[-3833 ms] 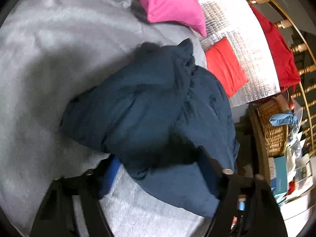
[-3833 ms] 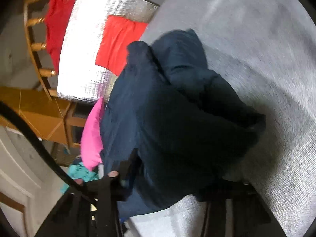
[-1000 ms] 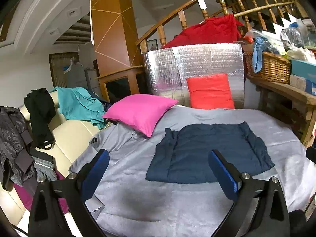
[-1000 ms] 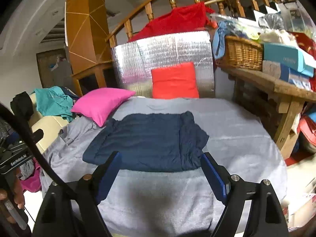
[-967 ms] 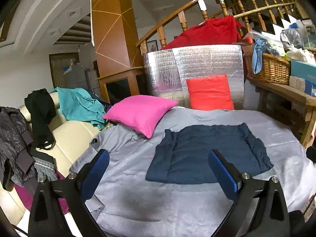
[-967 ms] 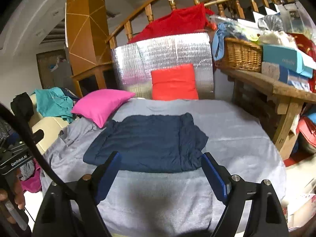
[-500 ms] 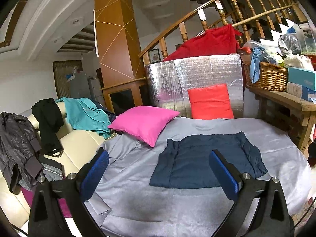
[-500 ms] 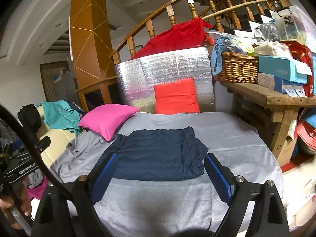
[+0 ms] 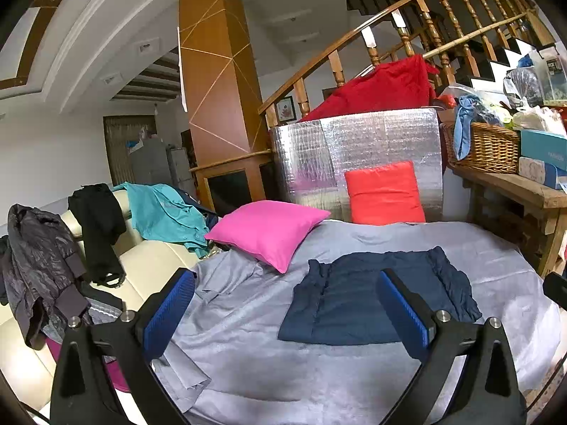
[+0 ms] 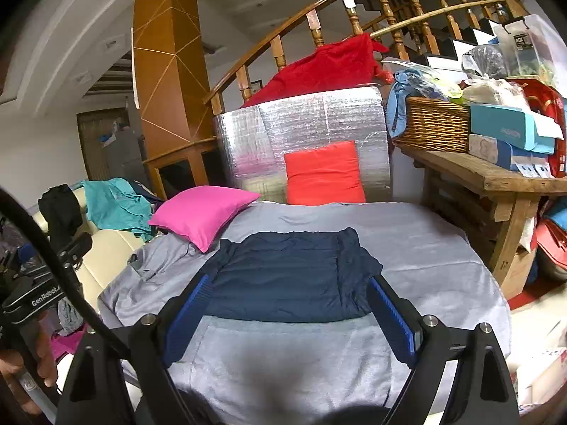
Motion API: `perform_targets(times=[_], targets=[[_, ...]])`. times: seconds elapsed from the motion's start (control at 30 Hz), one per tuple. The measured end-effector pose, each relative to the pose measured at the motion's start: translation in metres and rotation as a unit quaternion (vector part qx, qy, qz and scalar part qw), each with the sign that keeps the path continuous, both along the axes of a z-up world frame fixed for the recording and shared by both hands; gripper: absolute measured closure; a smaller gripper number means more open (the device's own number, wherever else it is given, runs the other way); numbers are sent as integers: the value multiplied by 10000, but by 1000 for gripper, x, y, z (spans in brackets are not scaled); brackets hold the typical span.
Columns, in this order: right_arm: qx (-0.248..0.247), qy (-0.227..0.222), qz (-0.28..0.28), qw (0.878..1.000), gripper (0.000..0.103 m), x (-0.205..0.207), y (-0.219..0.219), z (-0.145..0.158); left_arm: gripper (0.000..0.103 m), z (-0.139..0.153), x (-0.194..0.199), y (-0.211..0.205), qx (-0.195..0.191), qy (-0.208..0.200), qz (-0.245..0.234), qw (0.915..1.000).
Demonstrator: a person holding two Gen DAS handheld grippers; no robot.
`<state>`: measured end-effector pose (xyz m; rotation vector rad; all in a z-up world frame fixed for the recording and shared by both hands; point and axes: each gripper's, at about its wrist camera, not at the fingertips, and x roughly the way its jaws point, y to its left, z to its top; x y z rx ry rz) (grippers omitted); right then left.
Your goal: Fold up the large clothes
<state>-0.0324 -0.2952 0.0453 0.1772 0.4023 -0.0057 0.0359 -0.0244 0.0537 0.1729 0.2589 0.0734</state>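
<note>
A cluttered living room under a curved wooden stair rail [image 9: 407, 3] holds a grey sheet [image 9: 354, 372] spread over a wide surface. The left claw [image 9: 283, 313] hangs above the sheet's near edge, its blue pads [image 9: 166, 313] wide apart and holding nothing. The right claw [image 10: 288, 318] does the same, pads [image 10: 391, 320] spread and empty.

Beyond both claws, the navy garment [image 10: 290, 276] lies folded into a flat rectangle in the middle of the sheet, its right edge bunched and wrinkled. Nothing lies between the claws and the garment.

Just left of the garment and behind it, a pink pillow [image 9: 267, 235] rests on the sheet's edge. Straight behind the garment, an orange cushion [image 9: 384, 193] leans on a silver foil panel [image 9: 354, 156], with a red cloth [image 9: 382, 88] draped over the rail above. Right of the garment, a wooden side table [image 10: 489, 184] carries a wicker basket [image 10: 432, 127] and stacked boxes [image 10: 510, 138]. Left of the garment, a cream sofa [image 9: 149, 265] is heaped with a teal shirt [image 9: 159, 212], black clothes [image 9: 95, 223] and a dark jacket [image 9: 39, 262]. A wooden pillar [image 9: 216, 88] stands behind the sofa.
</note>
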Motion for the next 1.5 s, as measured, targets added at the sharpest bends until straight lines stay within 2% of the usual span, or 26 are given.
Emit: perform_targets(times=[1.03, 1.5], targets=[[-121, 5, -120, 9999, 12, -17, 31, 5, 0, 11, -19, 16, -183, -119, 11, 9998], [-211, 76, -223, 9995, 12, -23, 35, 9, 0, 14, -28, 17, -110, -152, -15, 9998]])
